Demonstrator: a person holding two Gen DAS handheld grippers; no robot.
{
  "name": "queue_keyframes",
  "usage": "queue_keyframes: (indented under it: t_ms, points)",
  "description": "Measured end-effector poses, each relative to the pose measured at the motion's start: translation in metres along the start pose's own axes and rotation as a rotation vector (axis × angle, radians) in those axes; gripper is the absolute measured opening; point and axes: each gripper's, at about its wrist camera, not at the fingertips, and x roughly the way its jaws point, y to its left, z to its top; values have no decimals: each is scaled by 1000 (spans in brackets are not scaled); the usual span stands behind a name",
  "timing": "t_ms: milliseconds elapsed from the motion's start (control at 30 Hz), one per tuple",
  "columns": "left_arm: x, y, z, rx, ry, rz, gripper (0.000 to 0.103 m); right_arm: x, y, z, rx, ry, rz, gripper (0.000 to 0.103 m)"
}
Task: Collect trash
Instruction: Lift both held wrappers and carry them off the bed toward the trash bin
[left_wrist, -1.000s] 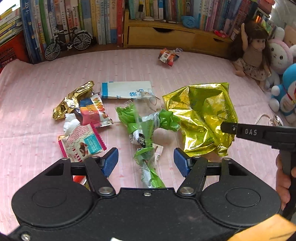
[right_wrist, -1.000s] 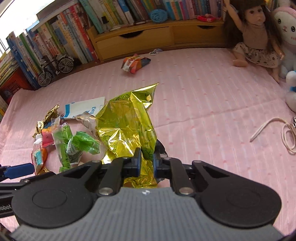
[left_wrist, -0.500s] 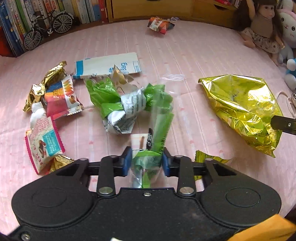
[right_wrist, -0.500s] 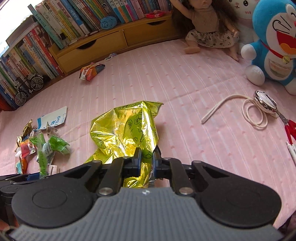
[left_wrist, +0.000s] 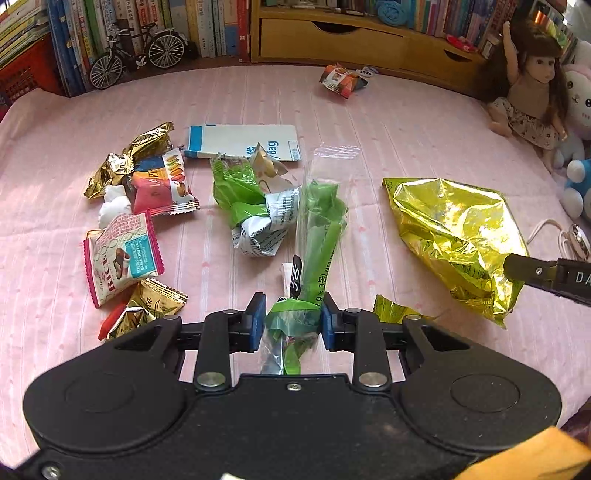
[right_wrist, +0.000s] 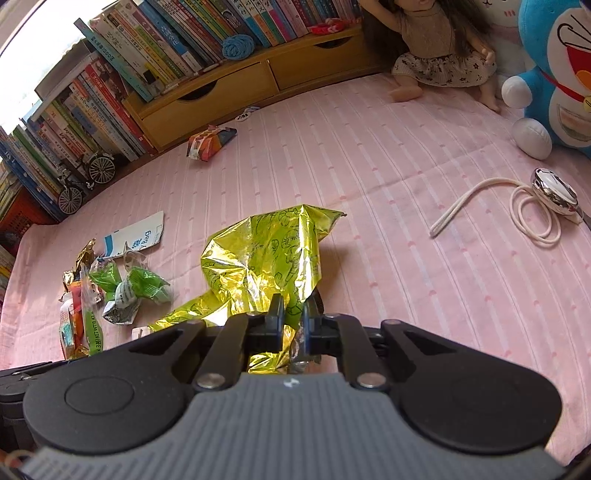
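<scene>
My left gripper (left_wrist: 293, 319) is shut on a long green and clear plastic wrapper (left_wrist: 320, 236), which stands up from the jaws above the pink bedspread. My right gripper (right_wrist: 293, 319) is shut on the lower edge of a crumpled yellow-green foil bag (right_wrist: 266, 258). That foil bag (left_wrist: 458, 232) lies to the right in the left wrist view, with a black finger (left_wrist: 532, 271) of the right gripper at its corner. A crumpled green and white wrapper (left_wrist: 255, 214) lies just left of the held one. A small foil scrap (left_wrist: 395, 312) sits beside the left gripper.
Several snack packets (left_wrist: 147, 192) and a white paper bag (left_wrist: 243, 142) lie at the left. An orange packet (left_wrist: 341, 79) lies near the wooden drawers (left_wrist: 332, 40). A toy bicycle (left_wrist: 136, 51), a doll (left_wrist: 528, 92), plush toys (right_wrist: 554, 74) and a cord with a metal piece (right_wrist: 532, 206) ring the bed.
The left gripper dropped onto the green wrapper, shut on it and now lifts it. The right gripper has pulled the foil bag away to the right.
</scene>
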Motion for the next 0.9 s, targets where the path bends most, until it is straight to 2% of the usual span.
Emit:
queue_keyframes:
  t_ms: [67, 100, 233, 267, 300, 333, 367, 400, 433, 467, 600, 733, 833, 900]
  points:
    - [-2, 5, 3, -37, 5, -17, 31, 0, 0, -1, 6, 1, 7, 14]
    - [-4, 6, 4, -49, -9, -2, 35, 0, 0, -2, 6, 4, 9, 14]
    - [-9, 5, 0, -28, -33, 37, 52, -2, -3, -7, -2, 17, 2, 14]
    - [-9, 5, -2, -23, -26, 41, 60, -2, -4, -8, -2, 23, 0, 15]
    - [-8, 4, -5, -19, -17, 48, 67, -2, -5, -8, -9, 33, 4, 18]
    - [-6, 4, -7, -15, -10, 54, 70, -2, -5, -8, -26, 46, 13, 22]
    - [-4, 3, -10, -10, -6, 59, 72, -2, -5, -8, -42, 52, 22, 41]
    - [-1, 2, -13, -6, -3, 66, 72, -2, -4, -8, -53, 47, 21, 51]
    - [0, 1, -14, -5, 0, 73, 71, -4, -4, -8, -57, 27, 10, 74]
    - [4, 1, -16, -4, -1, 81, 65, -7, -3, -7, -60, -1, -1, 84]
    - [18, 0, -17, 7, 36, 92, 37, -10, 10, -5, -175, -44, -22, 84]
    - [22, 4, -19, -14, 45, 88, 34, -12, 31, -13, -318, -29, 37, 84]
    - [16, 4, -20, -22, 22, 74, 32, -13, 49, -24, -425, 5, 108, 84]
    - [11, 3, -19, -20, 6, 75, 32, -11, 65, -35, -535, 13, 115, 85]
